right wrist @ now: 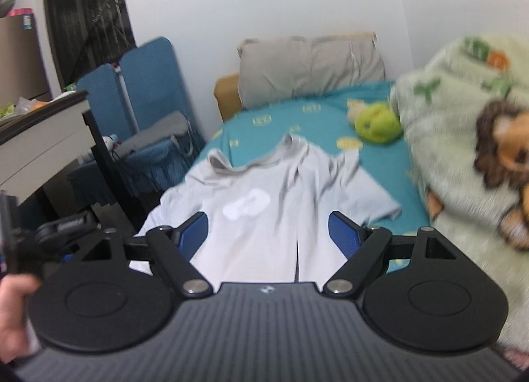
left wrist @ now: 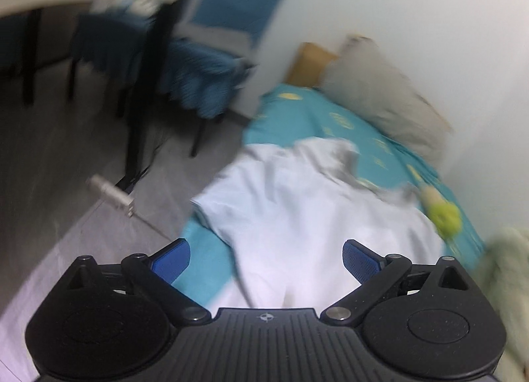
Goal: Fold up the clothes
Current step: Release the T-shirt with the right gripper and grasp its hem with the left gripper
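While both claws are held wide open and empty, the white T-shirt (right wrist: 264, 203) is seen spread on the bed (right wrist: 317, 117), collar far, hem near; right claw (right wrist: 267, 233) centred, left claw (left wrist: 266, 259) toward its left edge.

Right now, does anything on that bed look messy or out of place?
The shirt lies spread but rumpled: its collar is bunched and one sleeve is creased and skewed. A green toy sits just beyond it on the sheet. Nothing looks spilled or damaged.
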{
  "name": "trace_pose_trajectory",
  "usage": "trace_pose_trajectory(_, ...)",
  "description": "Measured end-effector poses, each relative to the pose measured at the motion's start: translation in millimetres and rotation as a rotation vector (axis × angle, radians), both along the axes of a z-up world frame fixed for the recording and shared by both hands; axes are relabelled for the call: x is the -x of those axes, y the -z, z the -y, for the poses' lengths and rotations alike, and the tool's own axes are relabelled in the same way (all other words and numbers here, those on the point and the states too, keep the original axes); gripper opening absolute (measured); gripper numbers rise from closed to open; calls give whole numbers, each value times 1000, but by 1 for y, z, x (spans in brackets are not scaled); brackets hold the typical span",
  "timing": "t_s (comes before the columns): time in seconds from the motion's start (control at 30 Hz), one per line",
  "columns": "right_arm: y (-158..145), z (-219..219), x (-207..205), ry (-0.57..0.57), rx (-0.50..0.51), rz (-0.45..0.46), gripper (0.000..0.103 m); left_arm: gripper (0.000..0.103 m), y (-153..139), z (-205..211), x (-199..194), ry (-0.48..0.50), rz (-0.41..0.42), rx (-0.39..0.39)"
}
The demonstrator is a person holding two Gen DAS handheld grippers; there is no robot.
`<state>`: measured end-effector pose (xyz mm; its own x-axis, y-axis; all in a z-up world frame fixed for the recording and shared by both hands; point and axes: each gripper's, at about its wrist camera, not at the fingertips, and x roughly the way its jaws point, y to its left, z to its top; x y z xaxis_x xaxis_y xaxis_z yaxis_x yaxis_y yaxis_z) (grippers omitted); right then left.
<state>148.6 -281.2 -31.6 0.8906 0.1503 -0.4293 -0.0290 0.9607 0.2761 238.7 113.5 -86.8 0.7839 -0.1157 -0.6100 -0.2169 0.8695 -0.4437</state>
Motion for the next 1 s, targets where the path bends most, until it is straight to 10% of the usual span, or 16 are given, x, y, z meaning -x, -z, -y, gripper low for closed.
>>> trace_pose_trajectory(0.17,17,7,-18,16,-53,-57,81,94,47,-50,-59,-169,-35,295)
trace_pose_trajectory(0.33,42,11,-44,33,-53,-106,81,79,80,-59,-107,-192,-69,349)
trace_pose_trajectory(0.5,61,16,-69,42,-70,-157,81,28,83,-42,-134,-116,-110,183)
trace_pose_trajectory(0.6,64,18,-71,47,-87,-172,81,15,75,-41,-133,-83,-63,123)
trace_pose_trajectory(0.83,61,19,-64,61,-73,-163,81,11,25,-69,-100,-204,223,130)
trace_pose_trajectory(1.0,64,19,-67,61,-62,-175,81,8,49,-84,-113,-352,-24,-69)
